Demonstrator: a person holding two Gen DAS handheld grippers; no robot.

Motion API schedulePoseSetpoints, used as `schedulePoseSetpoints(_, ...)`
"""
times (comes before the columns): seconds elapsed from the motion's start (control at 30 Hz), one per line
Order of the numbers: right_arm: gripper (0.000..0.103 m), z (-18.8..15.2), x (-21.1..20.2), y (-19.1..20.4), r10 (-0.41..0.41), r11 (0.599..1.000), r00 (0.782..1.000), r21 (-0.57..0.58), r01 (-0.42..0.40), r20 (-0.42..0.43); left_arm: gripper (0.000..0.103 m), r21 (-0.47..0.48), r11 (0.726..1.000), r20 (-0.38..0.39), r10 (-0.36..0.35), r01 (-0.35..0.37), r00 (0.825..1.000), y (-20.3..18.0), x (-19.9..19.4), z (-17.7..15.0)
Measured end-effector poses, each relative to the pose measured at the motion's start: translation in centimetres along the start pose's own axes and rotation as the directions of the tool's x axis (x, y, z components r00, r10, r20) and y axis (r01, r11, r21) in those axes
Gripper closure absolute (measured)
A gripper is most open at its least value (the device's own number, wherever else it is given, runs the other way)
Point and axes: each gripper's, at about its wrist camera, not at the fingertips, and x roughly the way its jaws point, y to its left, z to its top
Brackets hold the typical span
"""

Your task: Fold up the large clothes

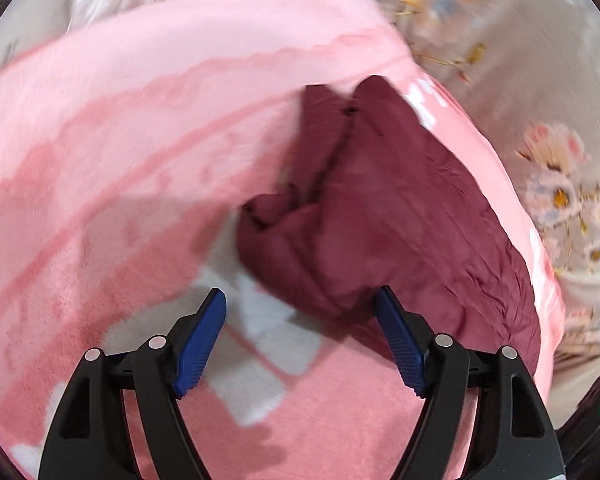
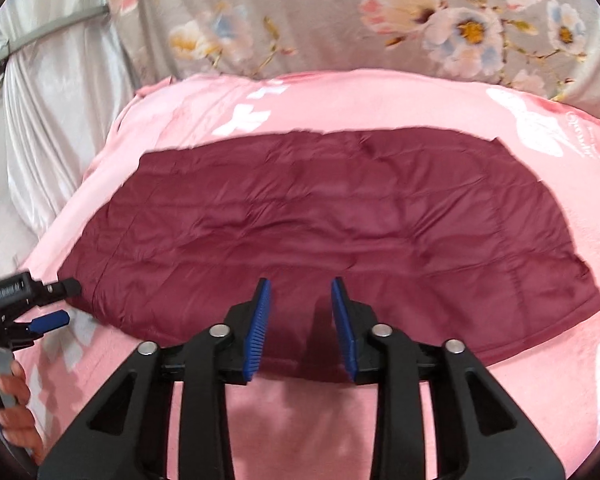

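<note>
Maroon quilted jacket (image 2: 320, 232) lying flat on the pink blanket (image 2: 340, 420) over the bed. Next fold, by judgement: pinch the near hem at both ends and carry it across evenly. Left claw (image 1: 300, 336) spread wide, empty, at the jacket's edge. Right claw (image 2: 301, 320) partly spread, holding nothing, above the hem.

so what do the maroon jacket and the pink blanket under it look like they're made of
Maroon jacket: looks like thin synthetic shell fabric, nylon or polyester, with padded filling; stitched quilt squares puff slightly and the surface has a faint sheen with fine creases.
Pink blanket: seems a plush fleece, probably polyester; matte, fuzzy nap with a soft printed white pattern. Exact fibres can't be told from the look.
</note>
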Motion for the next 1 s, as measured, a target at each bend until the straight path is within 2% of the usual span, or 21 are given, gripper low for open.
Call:
schedulePoseSetpoints(0.07, 0.077, -0.3, 0.5, 0.2, -0.011, 1.0, 1.0, -0.007, 0.011, -0.008, 0.029, -0.012, 1.0, 0.001, -0.018, 0.018, 1.0, 0.1, 0.2, 0.3)
schedulePoseSetpoints(0.23, 0.077, -0.9, 1.7, 0.2, -0.017, 1.0, 0.999, 0.0, 0.017, -0.03, 0.029, 0.028, 0.999, -0.01, -0.045, 0.045, 0.999, -1.7, 1.5, 0.2)
schedulePoseSetpoints(0.33, 0.077, -1.2, 2.1, 0.4, -0.025, 1.0, 0.999, -0.008, 0.025, -0.03, 0.034, 0.073, 0.997, 0.011, -0.025, 0.024, 1.0, -3.2, 2.3, -0.1)
schedulePoseSetpoints(0.37, 0.077, -1.2, 2.2, 0.5, -0.028, 1.0, 0.999, -0.014, 0.028, -0.028, 0.049, 0.09, 0.996, 0.014, -0.022, 0.02, 1.0, -3.5, 2.5, -0.3)
schedulePoseSetpoints(0.4, 0.077, -1.3, 2.3, 0.5, -0.029, 0.999, 0.999, -0.016, 0.029, -0.027, 0.056, 0.107, 0.994, 0.006, -0.037, 0.036, 0.999, -4.0, 2.8, -0.3)
schedulePoseSetpoints(0.43, 0.077, -1.3, 2.4, 0.5, -0.029, 0.999, 0.999, -0.016, 0.029, -0.027, 0.072, 0.113, 0.992, 0.002, -0.052, 0.051, 0.999, -4.3, 2.9, -0.3)
schedulePoseSetpoints(0.53, 0.077, -1.2, 2.5, 0.4, -0.024, 1.0, 0.999, -0.007, 0.023, -0.03, 0.09, 0.175, 0.984, 0.051, -0.025, 0.015, 0.998, -5.9, 1.9, -0.6)
schedulePoseSetpoints(0.57, 0.077, -1.2, 2.6, 0.3, -0.023, 1.0, 0.999, -0.006, 0.022, -0.03, 0.093, 0.198, 0.98, 0.07, -0.024, 0.009, 0.997, -6.5, 1.3, -0.6)
schedulePoseSetpoints(0.67, 0.077, -1.1, 2.5, 0.3, -0.021, 1.0, 0.999, -0.001, 0.021, -0.032, 0.094, 0.284, 0.959, 0.134, -0.059, 0.019, 0.989, -9.0, -1.4, -0.9)
schedulePoseSetpoints(0.73, 0.077, -1.0, 1.7, 0.1, -0.012, 1.0, 1.0, 0.015, 0.012, -0.029, 0.095, 0.338, 0.939, 0.154, -0.114, 0.056, 0.981, -11.2, -3.4, -1.0)
schedulePoseSetpoints(0.8, 0.077, -1.2, 0.1, -0.5, 0.028, 0.998, 0.999, 0.049, -0.027, -0.017, 0.095, 0.395, 0.915, 0.164, -0.153, 0.077, 0.974, -13.7, -4.9, -1.1)
schedulePoseSetpoints(0.9, 0.077, -1.6, -2.1, -2.0, 0.062, 0.993, 0.998, 0.096, -0.062, -0.001, 0.095, 0.503, 0.858, 0.169, -0.212, 0.1, 0.962, -18.8, -6.6, -2.2)
schedulePoseSetpoints(1.0, 0.077, -2.3, -4.8, -5.0, 0.048, 0.988, 0.999, 0.148, -0.049, 0.01, 0.095, 0.583, 0.804, 0.155, -0.246, 0.112, 0.957, -23.3, -6.8, -3.9)
